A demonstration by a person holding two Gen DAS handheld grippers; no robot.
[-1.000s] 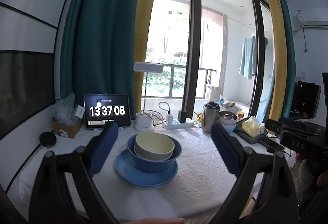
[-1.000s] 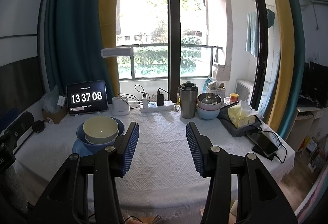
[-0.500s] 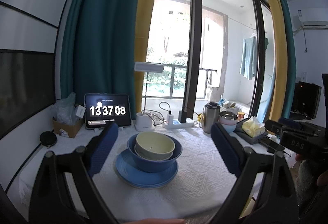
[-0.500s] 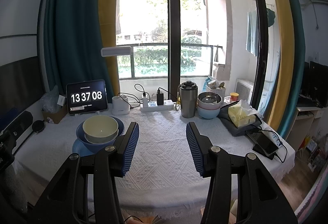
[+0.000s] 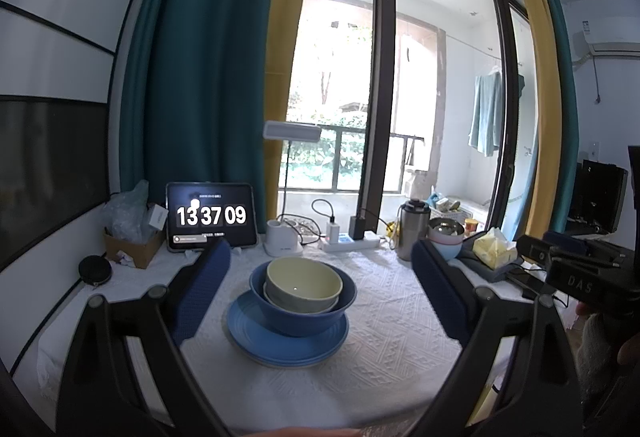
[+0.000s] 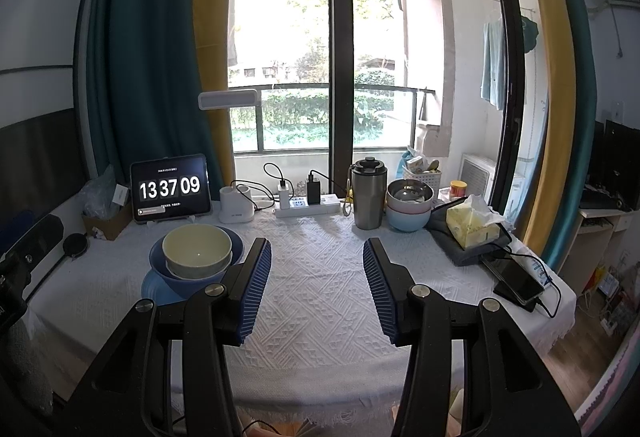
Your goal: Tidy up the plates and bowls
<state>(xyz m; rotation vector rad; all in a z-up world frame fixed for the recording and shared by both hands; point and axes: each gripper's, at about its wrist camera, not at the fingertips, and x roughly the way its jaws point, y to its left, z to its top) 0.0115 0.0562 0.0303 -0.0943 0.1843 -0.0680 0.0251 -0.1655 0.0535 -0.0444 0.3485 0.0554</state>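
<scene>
On the counter (image 6: 320, 289), which wears a white patterned cloth, a tablet clock (image 6: 170, 188) stands at the back edge and serves as the landmark here. Just in front of the tablet clock sits a neat stack: a blue plate (image 5: 286, 337) at the bottom, a blue bowl (image 5: 303, 311) on it, and a pale cream bowl (image 5: 304, 283) nested inside the blue bowl. Well to the right of the tablet clock, past a white power strip (image 6: 306, 205) and a steel flask (image 6: 368, 199), a second stack stands by the window: a metal bowl (image 6: 409, 193) in a pink bowl (image 6: 408, 208) in a light blue bowl (image 6: 408, 223). Beside that stack, further from the tablet clock, lies a yellow tissue pack (image 6: 474, 223). The left tongs (image 5: 320, 293) are spread wide and hold nothing; in their own view they frame the blue stack without touching it. The right tongs (image 6: 317, 291) are partly open and hold nothing, hovering over bare cloth to the right of the blue stack. Judging by the layout, the sorting looks nearly or fully finished: every dish in view is already nested, plate under bowls. What may remain is joining the two stacks, though nothing here shows that is wanted.
</scene>
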